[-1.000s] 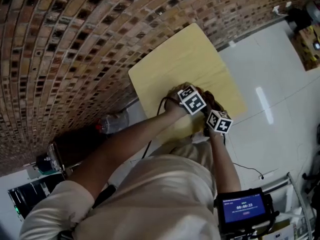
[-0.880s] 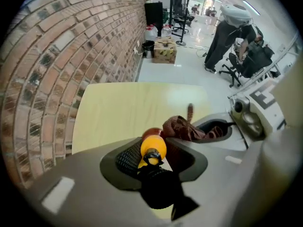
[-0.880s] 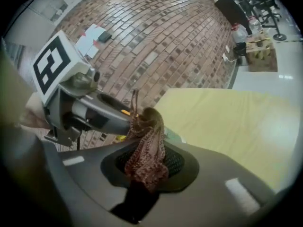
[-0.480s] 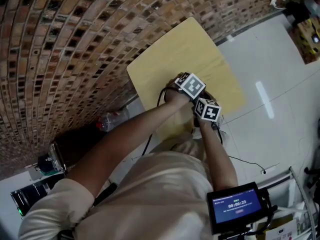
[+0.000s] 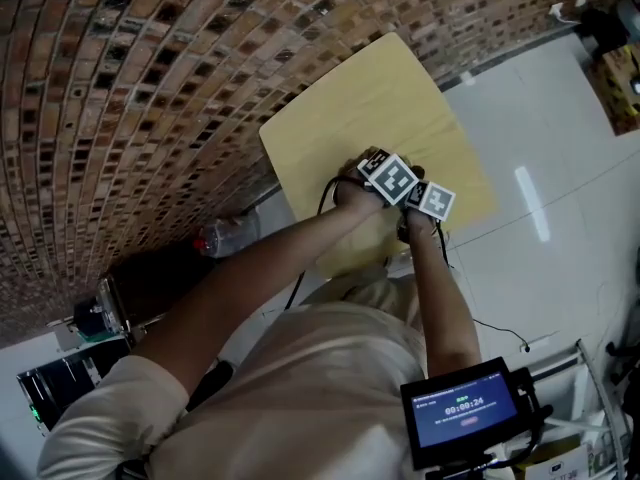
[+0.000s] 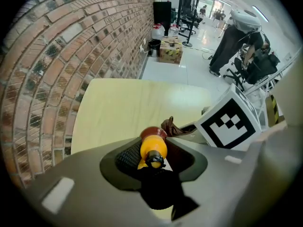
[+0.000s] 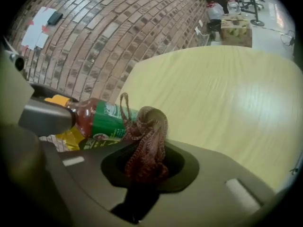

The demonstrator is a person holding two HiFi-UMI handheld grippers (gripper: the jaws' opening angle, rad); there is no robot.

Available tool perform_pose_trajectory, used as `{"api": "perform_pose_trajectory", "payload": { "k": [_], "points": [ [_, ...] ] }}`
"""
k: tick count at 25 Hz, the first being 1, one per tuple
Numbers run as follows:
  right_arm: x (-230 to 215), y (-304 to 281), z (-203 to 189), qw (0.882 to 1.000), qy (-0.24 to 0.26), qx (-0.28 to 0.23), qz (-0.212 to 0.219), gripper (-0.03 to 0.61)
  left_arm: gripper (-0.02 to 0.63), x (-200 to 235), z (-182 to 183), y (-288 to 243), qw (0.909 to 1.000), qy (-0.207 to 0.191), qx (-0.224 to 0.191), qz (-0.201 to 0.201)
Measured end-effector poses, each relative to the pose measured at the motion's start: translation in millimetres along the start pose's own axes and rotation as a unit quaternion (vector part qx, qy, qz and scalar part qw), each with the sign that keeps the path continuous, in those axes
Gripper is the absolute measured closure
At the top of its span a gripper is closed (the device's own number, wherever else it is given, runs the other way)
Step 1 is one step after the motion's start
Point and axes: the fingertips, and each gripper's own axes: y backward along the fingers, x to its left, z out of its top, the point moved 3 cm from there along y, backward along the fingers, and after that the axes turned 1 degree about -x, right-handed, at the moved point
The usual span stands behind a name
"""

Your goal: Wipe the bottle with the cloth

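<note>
my left tongs (image 6: 154, 159) narrowed, clamped on the bottle (image 6: 153, 145) at its yellow cap, over the surface (image 6: 128, 108). my right tongs (image 7: 144, 169) pinch the bunched cloth (image 7: 149, 138), just beside the bottle's green label.

One sauce bottle (image 7: 94, 119), one patterned cloth (image 7: 149, 141), one bench (image 5: 370, 108). Two grippers: left gripper (image 6: 154, 157), right gripper (image 7: 147, 167). One clear plastic bottle (image 5: 225, 236) on the floor, at the bench's eight o'clock.
</note>
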Motion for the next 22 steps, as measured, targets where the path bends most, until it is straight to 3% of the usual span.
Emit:
{"api": "perform_pose_trajectory", "payload": {
  "k": [6,8,10,12,17,22],
  "points": [
    [4.2,29.8,4.8,0.999,0.018,-0.041,0.028,0.503,0.44,12.4,0.2,-1.7,0.9998,0.02,0.0,-0.003],
    [18.9,43.9,5.0,0.992,0.086,-0.067,0.061,0.503,0.44,14.6,-0.2,-2.9,0.9992,0.041,0.006,0.0],
    [40.5,54.1,-1.8,0.975,0.179,-0.08,0.101,0.503,0.44,16.4,-1.1,-4.2,0.9976,0.068,0.012,0.005],
    [59.2,56.5,-7.4,0.959,0.234,-0.09,0.134,0.503,0.44,19.1,-2.2,-4.8,0.995,0.098,0.016,0.011],
    [72.9,37.2,-3.7,0.956,0.241,-0.094,0.139,0.503,0.44,15.7,-8.4,-8.6,0.9877,0.154,0.028,-0.01],
    [64.0,13.8,-11.7,0.968,0.225,-0.048,0.101,0.503,0.442,14.3,-11.6,-10.1,0.9812,0.186,0.048,-0.022]
  ]
}}
